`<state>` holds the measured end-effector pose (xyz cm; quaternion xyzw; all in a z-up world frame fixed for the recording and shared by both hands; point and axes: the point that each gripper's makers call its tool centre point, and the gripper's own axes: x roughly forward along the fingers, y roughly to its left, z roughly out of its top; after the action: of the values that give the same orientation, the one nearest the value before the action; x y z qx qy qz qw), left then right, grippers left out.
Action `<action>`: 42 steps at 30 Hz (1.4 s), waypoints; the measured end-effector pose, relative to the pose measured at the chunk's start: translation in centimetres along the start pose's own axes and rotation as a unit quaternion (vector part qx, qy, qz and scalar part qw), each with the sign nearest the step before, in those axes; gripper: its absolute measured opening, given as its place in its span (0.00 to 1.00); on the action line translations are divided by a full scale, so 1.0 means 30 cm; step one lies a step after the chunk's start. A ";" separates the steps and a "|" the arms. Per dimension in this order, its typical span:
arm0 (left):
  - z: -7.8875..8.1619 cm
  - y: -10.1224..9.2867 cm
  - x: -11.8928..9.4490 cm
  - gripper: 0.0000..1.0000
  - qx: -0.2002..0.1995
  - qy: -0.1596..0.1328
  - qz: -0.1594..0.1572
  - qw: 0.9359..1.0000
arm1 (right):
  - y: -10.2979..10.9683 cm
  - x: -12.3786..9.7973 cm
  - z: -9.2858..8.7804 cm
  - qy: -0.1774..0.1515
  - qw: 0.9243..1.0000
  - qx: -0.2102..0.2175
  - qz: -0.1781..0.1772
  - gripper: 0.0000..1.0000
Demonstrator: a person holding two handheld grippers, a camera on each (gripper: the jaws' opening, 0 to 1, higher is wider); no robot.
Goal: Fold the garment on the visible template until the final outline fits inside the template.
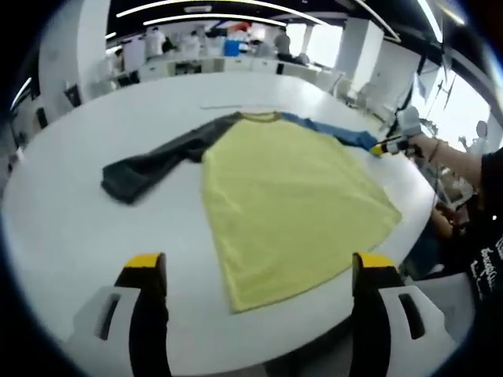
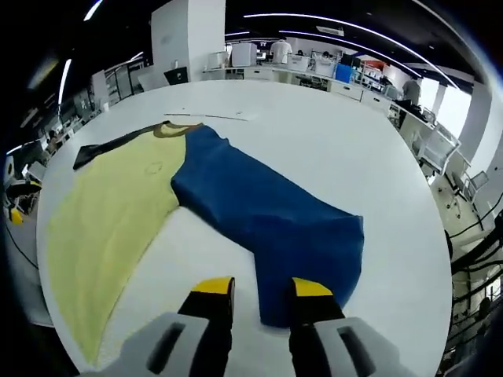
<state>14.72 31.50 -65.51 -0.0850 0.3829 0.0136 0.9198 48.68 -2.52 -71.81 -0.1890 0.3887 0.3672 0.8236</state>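
Shirt [image 1: 291, 196] flat on counter [image 1: 71, 228], sleeves spread at 10 and 2 o'clock; folding not begun. Left tool [image 1: 263, 271] apart, empty. Right tool [image 2: 262, 289] nearly together astride blue sleeve [image 2: 275, 220] cuff; grip unclear.

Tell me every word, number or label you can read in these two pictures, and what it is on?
None can be read.
White lettering on the person's black sleeve, at the left gripper view's right edge: too blurred to read.
A faint round mark on the yellow shirt body, in the right gripper view: too faint to tell whether it is text.
The long blue sleeve and the round white table: no text seen.
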 end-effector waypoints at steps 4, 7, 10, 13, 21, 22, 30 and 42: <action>-0.003 0.005 0.003 0.94 0.004 0.005 0.002 1.000 | 0.001 0.012 -0.006 0.011 1.000 -0.007 0.001 0.18; 0.002 0.004 0.002 0.94 0.002 0.001 0.002 1.000 | 0.004 0.019 -0.013 0.020 1.000 -0.013 0.003 0.14; -0.003 0.003 0.000 0.94 0.003 0.005 0.003 1.000 | 0.000 0.017 -0.010 0.020 1.000 -0.004 0.003 0.12; -0.008 0.010 -0.001 0.94 -0.001 0.007 0.007 1.000 | -0.004 0.020 -0.009 0.022 1.000 -0.008 0.001 0.09; -0.005 0.009 -0.006 0.93 -0.001 0.004 0.006 1.000 | -0.031 0.022 -0.008 0.028 0.999 -0.013 -0.013 0.00; -0.006 0.010 -0.005 0.93 -0.001 0.005 0.006 1.000 | -0.031 0.022 -0.008 0.029 0.999 -0.013 -0.013 0.00; -0.007 0.018 -0.011 0.92 -0.001 0.004 0.008 1.000 | -0.037 0.005 0.005 0.024 0.999 -0.019 -0.022 0.00; 0.000 0.013 -0.013 0.92 -0.001 -0.001 0.004 1.000 | -0.156 -0.085 0.090 -0.018 0.997 -0.004 -0.078 0.00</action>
<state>14.40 31.91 -65.29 -0.0847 0.3826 0.0181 0.9199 52.45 -5.16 -68.01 -0.2155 0.3561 0.3068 0.8559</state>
